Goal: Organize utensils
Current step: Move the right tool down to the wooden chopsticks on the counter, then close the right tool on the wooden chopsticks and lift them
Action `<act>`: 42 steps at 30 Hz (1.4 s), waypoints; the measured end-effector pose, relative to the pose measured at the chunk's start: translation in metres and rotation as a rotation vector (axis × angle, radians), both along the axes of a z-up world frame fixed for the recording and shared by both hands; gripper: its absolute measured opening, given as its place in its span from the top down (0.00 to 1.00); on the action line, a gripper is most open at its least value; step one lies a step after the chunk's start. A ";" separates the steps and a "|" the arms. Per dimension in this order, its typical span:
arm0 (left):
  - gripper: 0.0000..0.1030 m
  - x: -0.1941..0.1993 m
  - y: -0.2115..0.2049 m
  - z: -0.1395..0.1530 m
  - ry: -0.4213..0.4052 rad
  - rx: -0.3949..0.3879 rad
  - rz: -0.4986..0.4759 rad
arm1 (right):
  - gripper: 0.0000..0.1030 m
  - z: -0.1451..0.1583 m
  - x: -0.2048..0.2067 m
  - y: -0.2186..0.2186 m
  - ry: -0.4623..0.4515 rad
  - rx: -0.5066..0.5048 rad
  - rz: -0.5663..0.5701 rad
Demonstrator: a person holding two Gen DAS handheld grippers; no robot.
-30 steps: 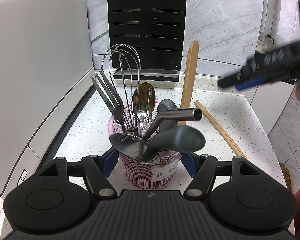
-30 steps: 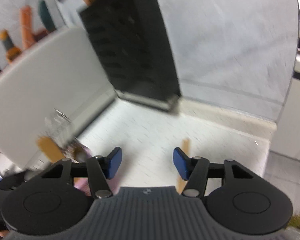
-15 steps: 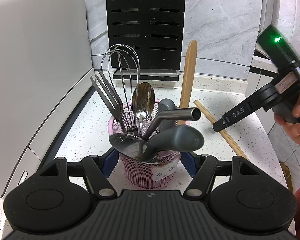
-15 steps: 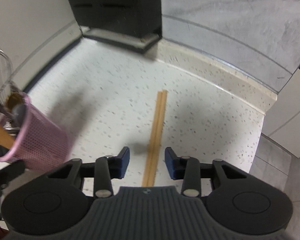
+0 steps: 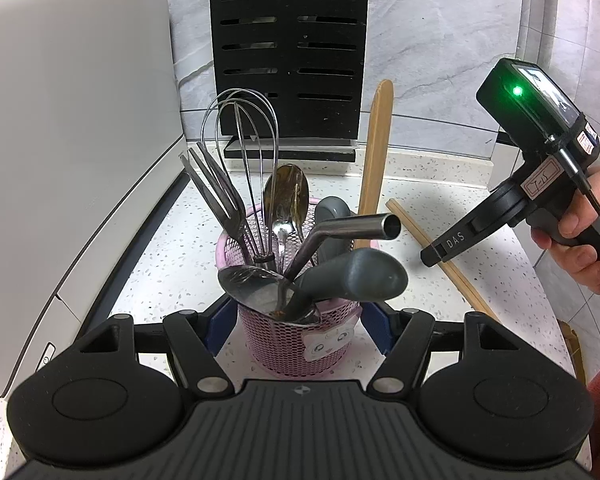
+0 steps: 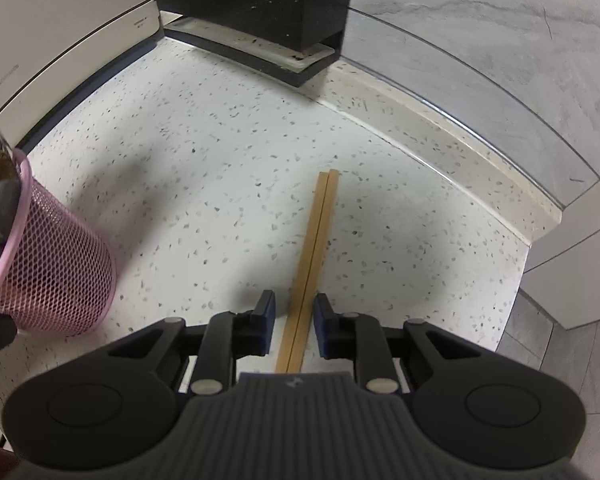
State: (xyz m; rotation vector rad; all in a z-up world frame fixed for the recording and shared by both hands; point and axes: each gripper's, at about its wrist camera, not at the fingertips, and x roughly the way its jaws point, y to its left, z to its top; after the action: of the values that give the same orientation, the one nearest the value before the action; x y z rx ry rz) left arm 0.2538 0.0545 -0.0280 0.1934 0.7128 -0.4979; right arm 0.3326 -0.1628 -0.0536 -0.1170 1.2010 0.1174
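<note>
A pink mesh holder (image 5: 300,344) stands on the speckled counter, and my left gripper (image 5: 298,328) is shut on it, a blue pad against each side. It holds a whisk (image 5: 244,140), a fork (image 5: 216,188), spoons (image 5: 286,196), a metal straw (image 5: 352,228), a wooden spatula (image 5: 376,152) and grey handles (image 5: 352,276). To its right a pair of wooden chopsticks (image 6: 320,224) lies flat on the counter. My right gripper (image 6: 295,320) points steeply down over their near part. Its jaws are closing with the chopsticks between the pads, and a gap still shows on the left side.
A white appliance (image 5: 72,120) fills the left side. A black slotted knife block (image 5: 288,48) stands against the marble wall at the back. The counter ends at the right edge (image 6: 520,248), with tiled floor beyond. A person's hand (image 5: 580,240) holds the right gripper.
The right gripper came down and tilted over the chopsticks, and its jaws narrowed around them. The left gripper and the pink holder stayed still.
</note>
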 end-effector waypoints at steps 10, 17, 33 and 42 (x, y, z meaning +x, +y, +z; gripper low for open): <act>0.24 0.000 0.000 0.000 0.000 -0.001 -0.002 | 0.91 0.001 -0.002 -0.008 -0.014 0.028 -0.007; 0.24 0.000 0.000 0.000 0.000 0.000 0.000 | 0.92 0.021 -0.013 -0.017 -0.090 0.126 -0.025; 0.24 0.000 0.000 0.000 0.000 0.000 -0.001 | 0.92 0.097 -0.067 -0.012 -0.619 0.384 -0.048; 0.24 0.000 0.001 -0.001 0.001 -0.002 -0.002 | 0.92 0.116 -0.088 0.006 -0.913 0.390 -0.114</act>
State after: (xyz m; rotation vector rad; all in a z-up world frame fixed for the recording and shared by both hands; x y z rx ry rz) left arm 0.2540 0.0550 -0.0286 0.1920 0.7132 -0.5004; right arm 0.2447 -0.1571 0.0620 0.2254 0.2584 0.1706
